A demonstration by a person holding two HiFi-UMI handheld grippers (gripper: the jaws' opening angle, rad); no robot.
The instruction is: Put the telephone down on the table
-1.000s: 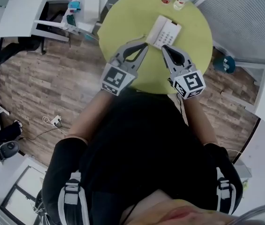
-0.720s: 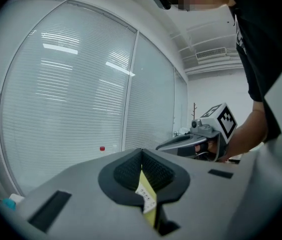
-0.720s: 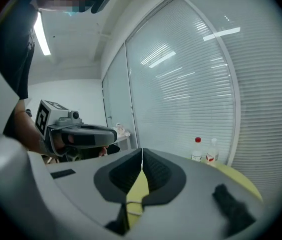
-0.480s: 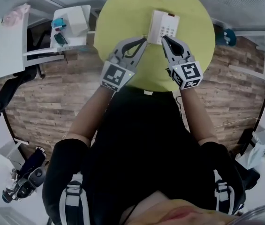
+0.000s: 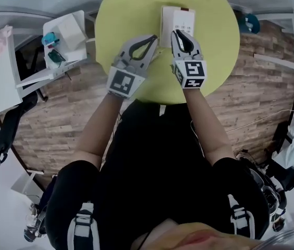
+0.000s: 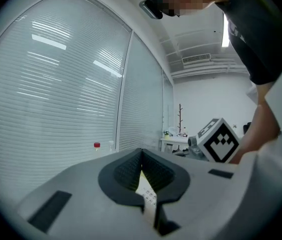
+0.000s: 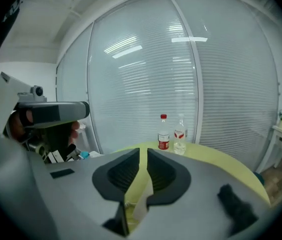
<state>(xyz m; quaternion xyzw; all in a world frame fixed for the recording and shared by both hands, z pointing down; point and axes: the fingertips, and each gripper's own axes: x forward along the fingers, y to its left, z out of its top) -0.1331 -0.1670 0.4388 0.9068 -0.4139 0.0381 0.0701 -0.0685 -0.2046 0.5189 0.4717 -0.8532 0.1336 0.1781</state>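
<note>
A white telephone (image 5: 180, 20) lies flat on the round yellow-green table (image 5: 214, 51), keypad up. My left gripper (image 5: 153, 37) points at its near left corner with its pads touching each other; through the slot beneath them in the left gripper view (image 6: 141, 156) a strip of keypad (image 6: 148, 196) shows. My right gripper (image 5: 176, 33) sits at the phone's near edge. In the right gripper view (image 7: 143, 156) its jaws are opening, a thin slit apart. The phone's white edge (image 7: 138, 206) shows below the pads, which do not press it.
Two bottles (image 7: 163, 133) (image 7: 180, 134) stand at the table's far edge by the blinds. A white cart with small items (image 5: 66, 35) stands left of the table. Wood floor (image 5: 58, 103) surrounds it. A person's body fills the lower head view.
The head view has swung, so the table and phone sit higher and squarer. Both grippers stay at the phone's near edge. The phone has not visibly shifted on the table.
</note>
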